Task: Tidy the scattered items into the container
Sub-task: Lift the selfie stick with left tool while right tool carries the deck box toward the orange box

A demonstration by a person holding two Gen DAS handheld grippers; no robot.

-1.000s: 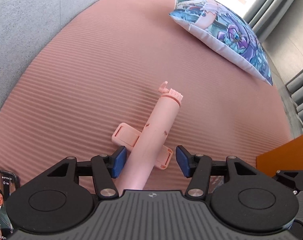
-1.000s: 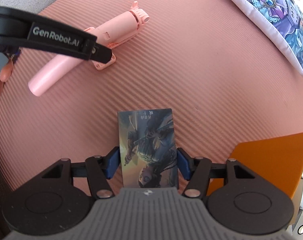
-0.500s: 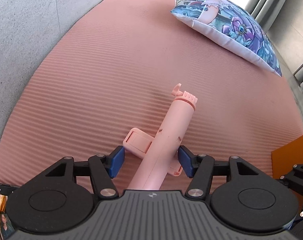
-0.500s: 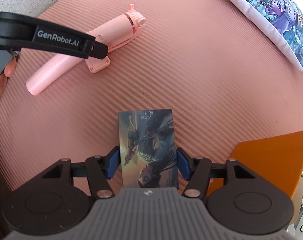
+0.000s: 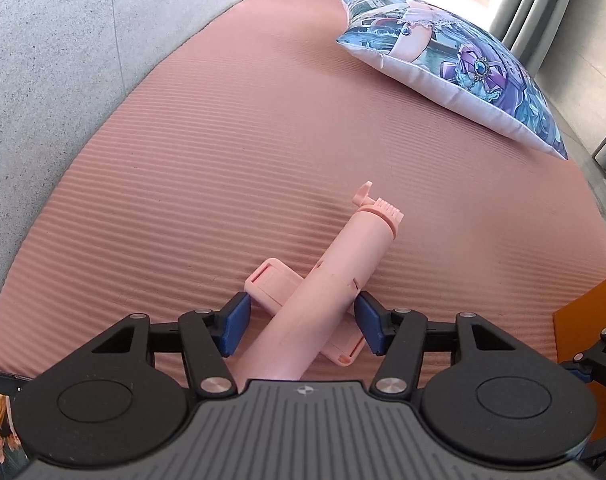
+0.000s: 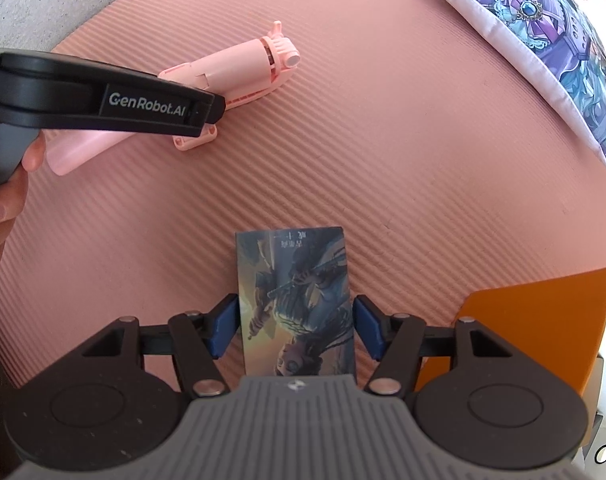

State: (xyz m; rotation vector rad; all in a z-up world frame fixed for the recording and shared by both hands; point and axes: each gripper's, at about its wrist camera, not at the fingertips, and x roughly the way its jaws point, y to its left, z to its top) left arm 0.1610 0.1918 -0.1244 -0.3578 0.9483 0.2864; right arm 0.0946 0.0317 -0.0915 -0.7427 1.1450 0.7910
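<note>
The left gripper (image 5: 301, 322) has its blue pads either side of a pink selfie stick (image 5: 323, 292). The jaws have just been closing in, but a gap shows beside each pad, so nothing is pinched yet. The stick lies on the mat with its knurled head pointing away and its folded phone clamp sticking out sideways.

The right gripper (image 6: 293, 330) straddles a picture card (image 6: 297, 300). Its jaws have just eased slightly wider, with slivers of daylight at the card's edges. I can't quite tell from here whether the card is lifted or lying flat, but I'd call it unclamped.

Both items are outside the orange container (image 6: 543, 320), which sits just to the right of the card; its inside is out of sight. By my reckoning the tidying is barely under way: two pickups are lined up, neither item dropped in.

All this sits on a ribbed pink foam mat (image 5: 223, 160) over grey floor (image 5: 43, 60). A printed cushion (image 5: 463, 64) rests at the far end, near grey curtains (image 5: 543, 0) and a bright window.
</note>
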